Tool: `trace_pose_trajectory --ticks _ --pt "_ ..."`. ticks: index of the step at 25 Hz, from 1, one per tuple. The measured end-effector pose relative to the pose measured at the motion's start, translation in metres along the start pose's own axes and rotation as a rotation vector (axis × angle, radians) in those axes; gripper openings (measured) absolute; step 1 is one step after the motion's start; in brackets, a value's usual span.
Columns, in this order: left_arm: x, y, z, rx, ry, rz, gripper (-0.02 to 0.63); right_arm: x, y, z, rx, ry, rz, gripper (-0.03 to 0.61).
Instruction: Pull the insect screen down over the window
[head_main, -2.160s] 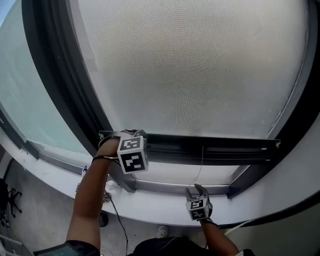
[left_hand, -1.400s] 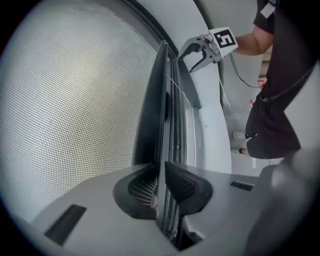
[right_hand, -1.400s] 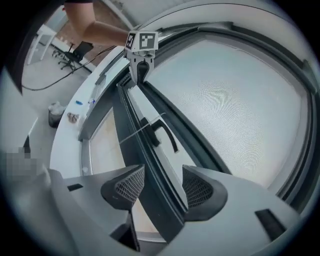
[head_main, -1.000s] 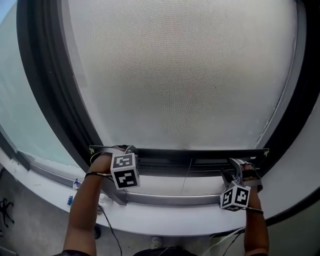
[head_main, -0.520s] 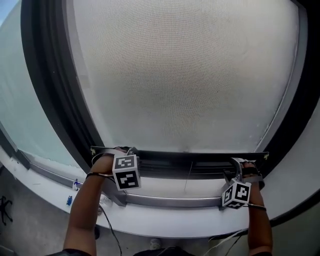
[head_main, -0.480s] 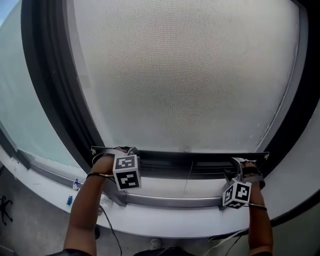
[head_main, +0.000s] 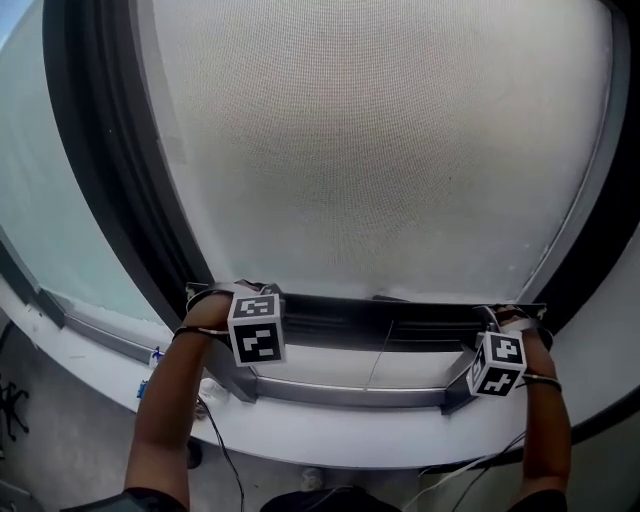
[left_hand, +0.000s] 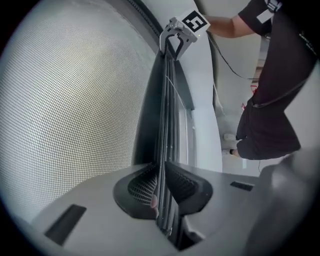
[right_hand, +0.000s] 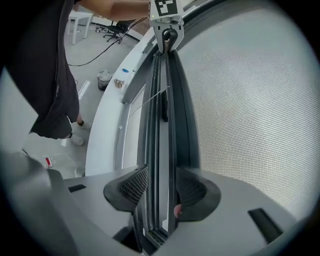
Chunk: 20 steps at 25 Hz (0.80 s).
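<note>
Mesh screen (head_main: 380, 150) is nearly down, its bar (head_main: 380, 322) near the sill (head_main: 330, 437). Your left gripper (left_hand: 162, 192) clamps the bar; the jaws of your right gripper (right_hand: 159, 197) have just been closing onto it. Next, pull both ends down evenly.

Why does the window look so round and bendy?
Head view: the wide lens bows the straight window frame into a curve; left gripper view: the insect screen bulges inside a dark round border; right gripper view: the same bulge, the bottom bar looks sharp.
</note>
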<state>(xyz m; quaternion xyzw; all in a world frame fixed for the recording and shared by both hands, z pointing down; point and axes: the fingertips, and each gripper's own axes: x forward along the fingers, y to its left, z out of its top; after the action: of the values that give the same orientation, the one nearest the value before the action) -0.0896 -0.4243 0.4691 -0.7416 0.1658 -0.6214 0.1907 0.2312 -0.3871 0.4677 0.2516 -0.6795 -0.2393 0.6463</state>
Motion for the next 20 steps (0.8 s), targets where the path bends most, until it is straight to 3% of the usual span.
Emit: trace_pose_trajectory --ticks 9,16,20 --pt "0.002 -0.001 0.000 -0.029 -0.025 -0.037 0.051 0.000 0.001 -0.001 0.034 -0.010 0.086 0.179" --pt "0.037 -0.024 -0.008 -0.023 0.010 -0.083 0.051 0.028 0.030 0.002 0.018 0.008 0.175 0.179" --pt "0.053 -0.035 -0.011 -0.004 0.046 -0.072 0.051 0.039 0.044 0.000 0.018 0.021 0.184 0.179"
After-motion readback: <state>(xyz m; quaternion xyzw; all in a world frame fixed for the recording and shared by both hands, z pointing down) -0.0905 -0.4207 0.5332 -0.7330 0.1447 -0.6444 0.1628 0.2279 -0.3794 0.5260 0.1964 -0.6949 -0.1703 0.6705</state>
